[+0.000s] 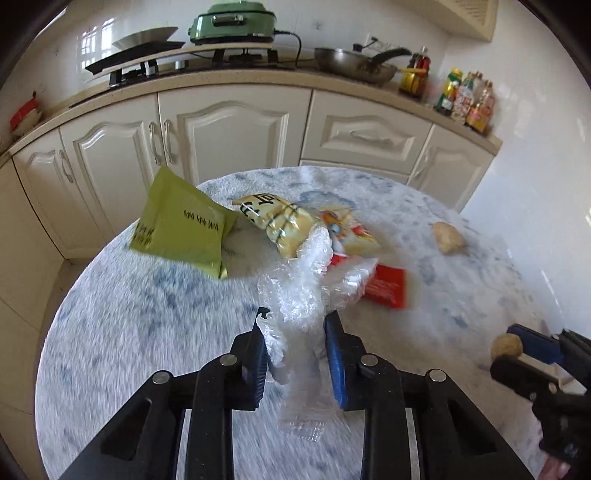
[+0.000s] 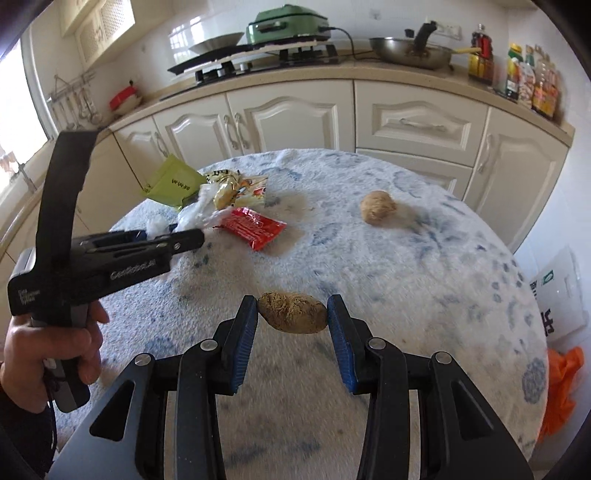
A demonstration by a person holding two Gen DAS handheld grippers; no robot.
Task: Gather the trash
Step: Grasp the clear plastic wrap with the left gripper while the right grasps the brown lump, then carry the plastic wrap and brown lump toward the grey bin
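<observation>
My left gripper (image 1: 295,325) is shut on a crumpled clear plastic wrap (image 1: 299,291), which bulges out ahead of the blue pads. Beyond it on the round table lie a green packet (image 1: 181,225), a yellow snack bag (image 1: 280,221) and a red sachet (image 1: 384,288). My right gripper (image 2: 291,310) is shut on a brown lump (image 2: 291,312), held just above the cloth. A second brown lump (image 2: 377,206) rests farther back on the right. From the right wrist view, the left gripper (image 2: 192,234) reaches into the wrapper pile.
The table (image 2: 406,280) wears a fuzzy white-and-blue cloth. Behind it run cream cabinets (image 1: 229,129) and a counter with a stove, a green cooker (image 1: 232,22), a wok and bottles. An orange bag (image 2: 561,387) and a white bag (image 2: 557,295) sit on the floor at right.
</observation>
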